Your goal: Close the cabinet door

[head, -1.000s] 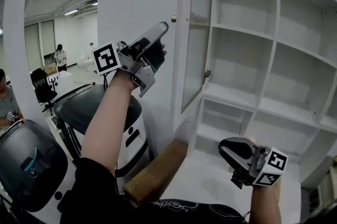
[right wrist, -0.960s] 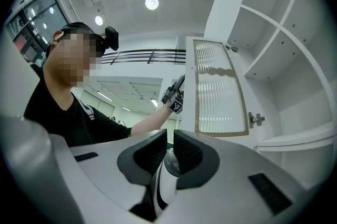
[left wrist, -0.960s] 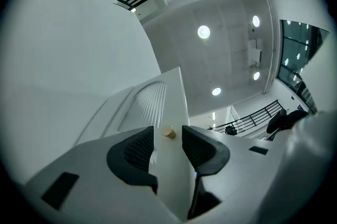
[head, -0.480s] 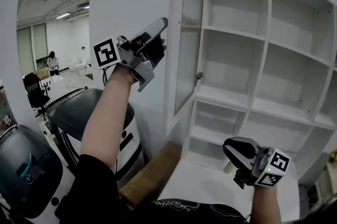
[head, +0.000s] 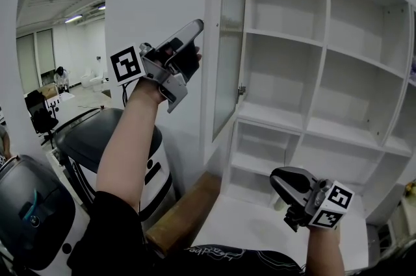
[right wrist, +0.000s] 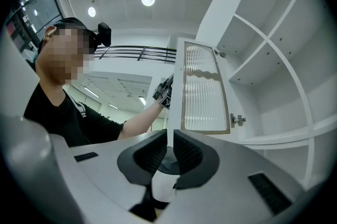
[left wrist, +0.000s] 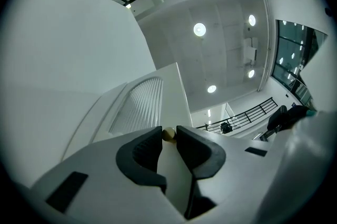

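Note:
The cabinet door (head: 227, 41), white-framed with ribbed glass, stands swung out from the white shelf cabinet (head: 305, 41). My left gripper (head: 198, 25) is raised to the door's outer face. In the left gripper view its jaws (left wrist: 168, 136) are closed on the small pale door knob (left wrist: 168, 134), with the ribbed panel (left wrist: 139, 107) just beyond. My right gripper (head: 276, 178) hangs low in front of the bottom shelves. Its jaws (right wrist: 169, 136) are together with only a slit between them and nothing held. They point up at the door (right wrist: 202, 86).
Two rounded grey-and-black machines (head: 97, 132) stand at the left below my left arm. A wooden board (head: 188, 210) lies beside the white base surface (head: 260, 229). A metal hinge (head: 241, 90) shows on the door's inner edge. The shelves hold nothing.
My left gripper's tips have closed in on the knob, which earlier showed free just beside them. The right gripper has stayed low in about the same place.

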Demonstrator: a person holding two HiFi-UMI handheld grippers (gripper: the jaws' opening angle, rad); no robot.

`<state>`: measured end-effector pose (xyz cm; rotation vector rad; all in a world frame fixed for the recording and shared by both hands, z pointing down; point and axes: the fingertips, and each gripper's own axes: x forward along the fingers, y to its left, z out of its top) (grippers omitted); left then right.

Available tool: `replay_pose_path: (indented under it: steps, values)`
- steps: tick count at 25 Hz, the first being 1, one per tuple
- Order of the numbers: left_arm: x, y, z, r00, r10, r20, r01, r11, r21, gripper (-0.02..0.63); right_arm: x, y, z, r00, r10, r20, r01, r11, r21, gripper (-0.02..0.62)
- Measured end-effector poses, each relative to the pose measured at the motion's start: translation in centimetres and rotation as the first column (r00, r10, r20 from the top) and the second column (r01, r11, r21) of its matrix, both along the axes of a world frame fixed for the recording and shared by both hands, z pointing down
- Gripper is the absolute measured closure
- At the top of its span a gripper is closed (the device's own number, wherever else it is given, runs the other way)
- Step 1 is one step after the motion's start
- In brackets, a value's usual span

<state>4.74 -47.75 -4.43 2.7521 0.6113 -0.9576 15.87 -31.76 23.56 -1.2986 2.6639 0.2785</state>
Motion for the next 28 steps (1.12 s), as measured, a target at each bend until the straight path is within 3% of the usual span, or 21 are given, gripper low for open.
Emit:
replay_pose_path:
  steps: [5,10,14,17,23,28]
  values:
    - [1.5,0.6,-0.4,1.0,0.003,0.013,-0.002,1.0,-0.013,0.509,1.9,-0.3,0.4,0.999,0.042,0.033,-0.041,0.998,-0.046,0.534]
    - [3.1,2.3,-0.3,0.998,-0.059,0.03,0.059,0.998,0.01,0.509,4.1,0.0,1.1,0.99,0.076,0.122,-0.065,0.994,-0.092,0.534]
    - [8.0,4.5,0.3,0.991,-0.125,0.043,0.123,0.991,0.044,0.509,7.9,0.8,2.5,0.987,0.099,0.128,-0.084,0.989,-0.12,0.534]
    - [8.7,5.3,0.1,0.985,-0.168,0.034,0.166,0.983,0.075,0.509,8.0,1.1,2.5,0.986,0.117,0.123,-0.1,0.986,-0.131,0.534]
    - [7.9,6.2,-0.2,0.97,-0.244,0.015,0.239,0.961,0.136,0.509,6.4,2.2,1.9,0.977,0.158,0.14,-0.141,0.982,-0.122,0.534]
    - [8.0,6.9,-0.4,0.938,-0.345,-0.022,0.341,0.916,0.212,0.511,5.3,2.9,1.7,0.971,0.19,0.145,-0.174,0.978,-0.115,0.534]
